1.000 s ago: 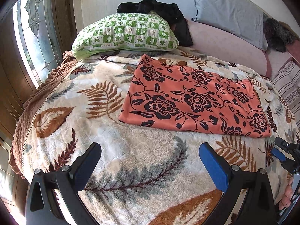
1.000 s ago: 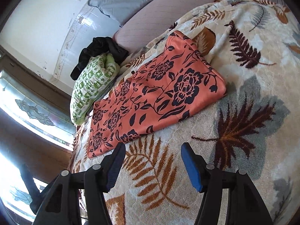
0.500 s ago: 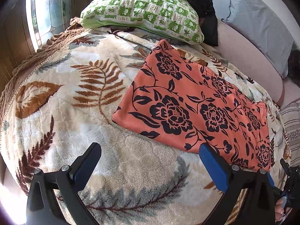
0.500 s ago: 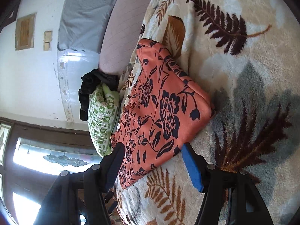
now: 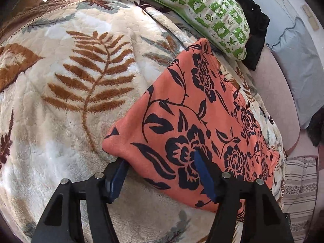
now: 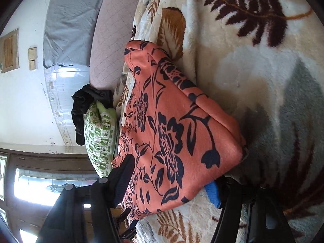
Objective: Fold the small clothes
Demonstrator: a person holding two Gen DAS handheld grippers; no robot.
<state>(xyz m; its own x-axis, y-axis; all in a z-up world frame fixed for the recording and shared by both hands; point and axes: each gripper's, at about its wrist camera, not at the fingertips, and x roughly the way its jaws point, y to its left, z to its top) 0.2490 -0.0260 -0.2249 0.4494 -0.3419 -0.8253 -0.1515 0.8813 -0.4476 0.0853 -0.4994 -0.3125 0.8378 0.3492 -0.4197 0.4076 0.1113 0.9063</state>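
An orange floral garment [image 5: 194,121] lies flat, already doubled into a long strip, on a leaf-patterned fleece blanket [image 5: 60,105] covering a bed. Its long axis runs crosswise in front of the person, one short end toward the green checked pillow [image 5: 212,14], the other toward the striped cushion [image 5: 299,182].

The near long edge is the line the next move appears to turn on, and both tools sit at it. The left gripper [image 5: 162,174] straddles the near corner at the pillow-side end: its jaws stand apart, one pad tucked under the cloth's edge, the other above the print. At the opposite near corner the right gripper [image 6: 172,184] is set the same way, jaws apart, its blue pad [image 6: 212,194] showing beneath the fabric and the dark one resting over it. Neither has clamped yet.

Each hand is nearest its own end, so the strip lies stretched between them, pointing side to side. A black garment [image 5: 255,20] is heaped behind the pillow, well clear.
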